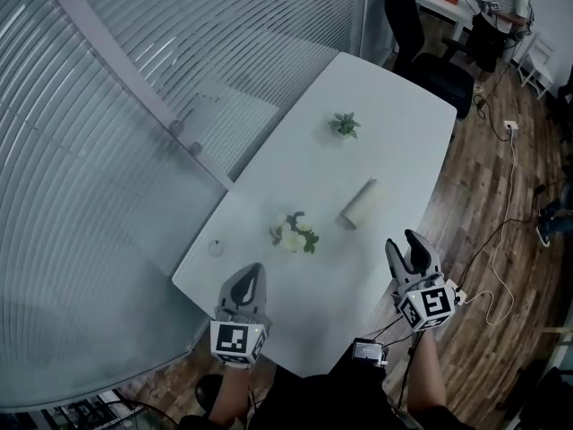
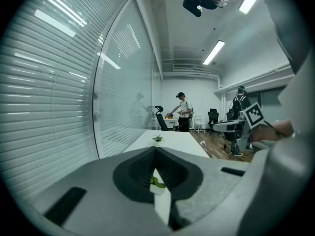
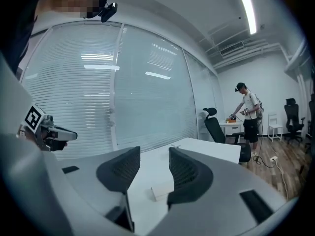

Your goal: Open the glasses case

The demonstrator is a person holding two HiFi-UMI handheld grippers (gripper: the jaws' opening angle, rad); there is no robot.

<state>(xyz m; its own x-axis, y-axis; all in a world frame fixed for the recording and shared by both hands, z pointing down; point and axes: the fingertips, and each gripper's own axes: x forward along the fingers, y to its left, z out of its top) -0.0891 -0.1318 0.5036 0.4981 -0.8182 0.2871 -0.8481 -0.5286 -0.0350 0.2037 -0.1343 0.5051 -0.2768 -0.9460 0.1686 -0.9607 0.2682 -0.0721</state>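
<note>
White desk [image 1: 394,141]: small green plant [image 1: 345,125] toward far end, white flower bunch [image 1: 295,233] mid-desk, small round object [image 1: 216,248] near left edge. Black chair [image 1: 443,79] at far end.

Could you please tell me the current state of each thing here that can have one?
Glasses case: closed, lying flat.
Left gripper: shut, empty.
Right gripper: open, empty, apart from the case.
Small plant: upright.

Bare counter [image 1: 315,287] between left gripper [image 1: 252,270] and right gripper [image 1: 403,242], flowers [image 1: 294,234] ahead of the left one, glasses case [image 1: 361,204] ahead of the right, glass wall [image 1: 107,150] flanking left.
</note>
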